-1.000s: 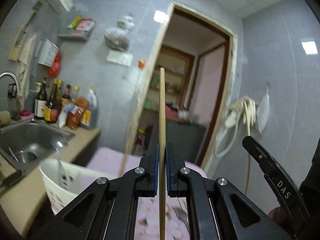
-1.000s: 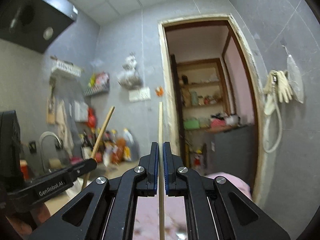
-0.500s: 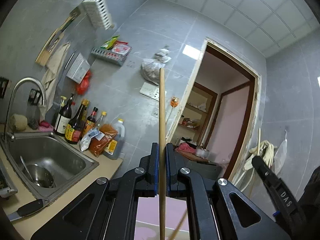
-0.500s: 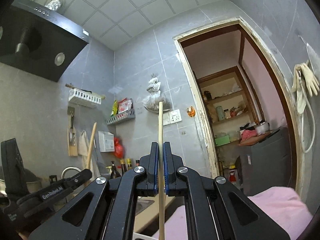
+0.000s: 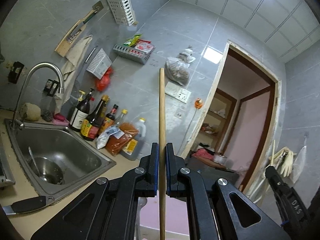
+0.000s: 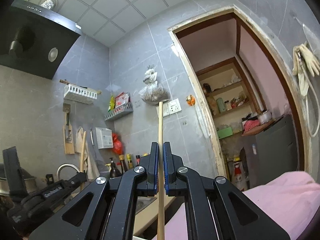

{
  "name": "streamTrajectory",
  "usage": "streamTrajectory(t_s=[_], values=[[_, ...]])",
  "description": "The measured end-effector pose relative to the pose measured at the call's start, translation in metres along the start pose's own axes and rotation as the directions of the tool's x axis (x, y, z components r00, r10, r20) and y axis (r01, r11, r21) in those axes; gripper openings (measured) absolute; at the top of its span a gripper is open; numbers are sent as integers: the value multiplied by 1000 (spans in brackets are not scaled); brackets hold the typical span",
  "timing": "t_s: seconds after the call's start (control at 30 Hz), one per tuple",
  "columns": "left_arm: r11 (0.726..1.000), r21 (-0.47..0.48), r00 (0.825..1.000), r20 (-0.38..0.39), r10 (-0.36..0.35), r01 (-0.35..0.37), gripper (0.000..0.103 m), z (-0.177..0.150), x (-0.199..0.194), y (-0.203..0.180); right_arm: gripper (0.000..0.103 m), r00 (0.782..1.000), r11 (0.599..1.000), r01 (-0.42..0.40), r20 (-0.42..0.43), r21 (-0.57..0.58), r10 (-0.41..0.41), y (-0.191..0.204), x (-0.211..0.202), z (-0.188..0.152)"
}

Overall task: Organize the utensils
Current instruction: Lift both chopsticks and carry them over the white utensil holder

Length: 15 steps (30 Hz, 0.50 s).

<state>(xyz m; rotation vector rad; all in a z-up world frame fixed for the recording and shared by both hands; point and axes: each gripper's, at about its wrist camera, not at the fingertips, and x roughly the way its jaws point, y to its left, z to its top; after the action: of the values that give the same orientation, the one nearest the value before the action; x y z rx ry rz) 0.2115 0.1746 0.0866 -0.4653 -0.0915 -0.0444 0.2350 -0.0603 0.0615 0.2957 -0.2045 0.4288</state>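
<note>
Left wrist view, nearest first: my left tool (image 5: pixel 162 150) is closed tight on a wooden chopstick (image 5: pixel 161 108), whose shaft runs straight up between the blue pads and ends in front of the grey tiled wall. At the right edge of this view, part of my right tool (image 5: pixel 280 182) shows as a black arm, with the thin tip of its own stick above it. Below and to the left lies the counter (image 5: pixel 30 218) with a steel sink (image 5: pixel 60 146) set into it; a metal bowl (image 5: pixel 46 170) with a spoon rests inside the sink. A curved tap (image 5: pixel 46 70) rises behind it. Along the back of the counter stand sauce bottles (image 5: pixel 90 118) and packets. Higher on the wall hang a white perforated basket (image 5: pixel 121 8) and a grey rack (image 5: pixel 132 53). A doorway (image 5: pixel 244 110) opens at the far right.

Right wrist view: my right tool (image 6: pixel 161 150) is likewise clamped shut on a second chopstick (image 6: pixel 160 124), upright between its pads. My left tool (image 6: pixel 60 186) appears low on the left, its stick slanting up past it. A pink cloth (image 6: pixel 280 198) fills the lower right. Farther off, a black range hood (image 6: pixel 34 40) hangs at upper left.
</note>
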Motion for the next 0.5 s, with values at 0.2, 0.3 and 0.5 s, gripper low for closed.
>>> streamTrajectory(t_s=[0.2,0.3,0.5], values=[[999,18,999,1,42,-42,4,-20,2,2,3,1000,1000,11,-23,-12,-11,-1,3,-12],[997,44,998,-5,59,-59,4,-30,3,0,3,999,1000,21,-40,-22,-22,-1,4,-21],[990,116,996,-38,83,-78,4,-52,5,-9,3,997,997,40,-64,-58,-44,2,5,-35]])
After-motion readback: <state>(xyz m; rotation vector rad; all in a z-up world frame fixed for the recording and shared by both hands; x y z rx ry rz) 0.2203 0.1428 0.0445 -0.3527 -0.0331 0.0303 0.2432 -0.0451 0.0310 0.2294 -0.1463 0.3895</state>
